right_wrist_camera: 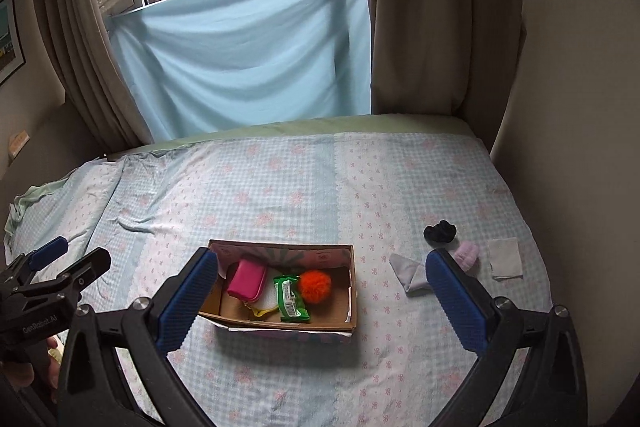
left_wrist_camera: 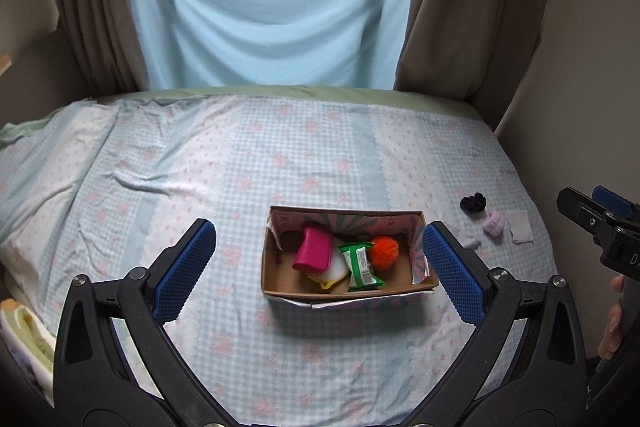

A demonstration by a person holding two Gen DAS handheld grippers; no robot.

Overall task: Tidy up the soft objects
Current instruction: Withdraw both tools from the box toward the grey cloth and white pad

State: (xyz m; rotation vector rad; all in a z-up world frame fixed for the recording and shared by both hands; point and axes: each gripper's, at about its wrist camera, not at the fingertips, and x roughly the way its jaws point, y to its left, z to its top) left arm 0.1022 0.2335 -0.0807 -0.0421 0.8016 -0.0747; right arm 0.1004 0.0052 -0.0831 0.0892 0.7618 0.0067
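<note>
Roughly halfway, I judge.
Box [right_wrist_camera: 352,291]: lower centre; holds pink pouch [right_wrist_camera: 247,282], green packet [right_wrist_camera: 291,298], orange pom-pom [right_wrist_camera: 316,286].
Left out: grey cloth [right_wrist_camera: 408,273], white square [right_wrist_camera: 506,259], lilac piece [right_wrist_camera: 468,254], black scrunchie [right_wrist_camera: 440,231], lower right.
My left claw [left_wrist_camera: 318,265], right claw [right_wrist_camera: 320,301]: jaws apart, empty.

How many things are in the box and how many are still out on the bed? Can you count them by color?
In the cardboard box:
Pink pouch: 1
Orange pom-pom: 1
Green packet: 1
White and yellow item: 1

On the bed:
Black scrunchie: 1
Lilac scrunchie: 1
White cloths: 2

Total: 8
</note>
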